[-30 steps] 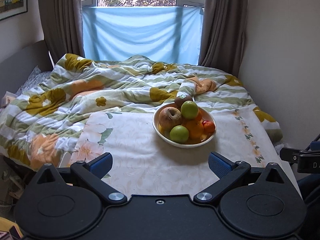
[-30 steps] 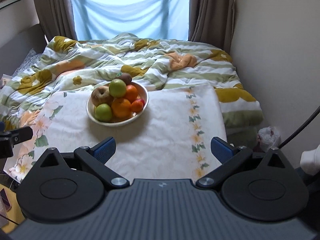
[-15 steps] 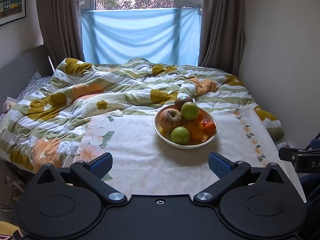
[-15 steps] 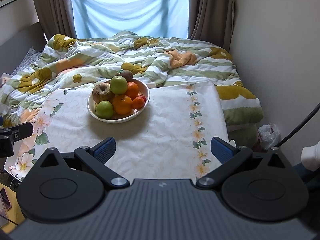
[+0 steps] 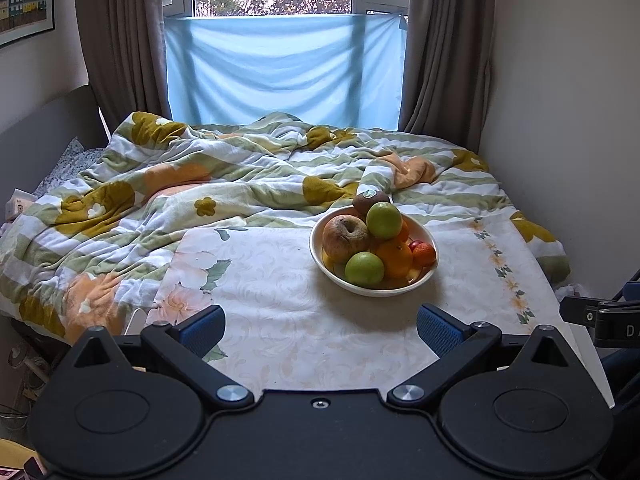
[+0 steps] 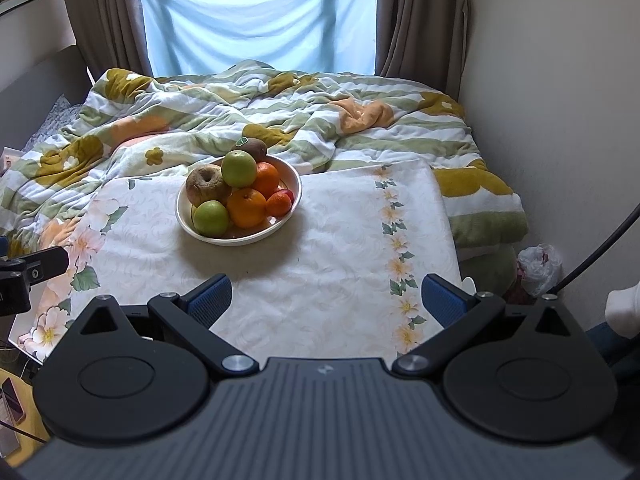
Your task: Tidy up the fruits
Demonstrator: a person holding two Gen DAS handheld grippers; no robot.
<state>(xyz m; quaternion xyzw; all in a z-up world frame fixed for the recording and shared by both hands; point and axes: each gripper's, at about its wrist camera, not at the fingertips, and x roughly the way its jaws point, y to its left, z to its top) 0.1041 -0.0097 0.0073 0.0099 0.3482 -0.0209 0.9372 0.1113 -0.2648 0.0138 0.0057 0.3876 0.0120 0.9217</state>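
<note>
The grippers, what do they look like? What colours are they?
Both are black, each with two round discs and slanted arms joined by silver screws. The left gripper has a smooth black body; the right gripper has a ribbed grey one with a small mark. The fingertips carry blue textured pads. A dark cable curves beside the right one.

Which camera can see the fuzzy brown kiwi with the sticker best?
The right wrist view: the kiwi pokes out behind the bowl, its green sticker facing the camera. In the left wrist view the kiwi is half hidden by a green apple.
</note>
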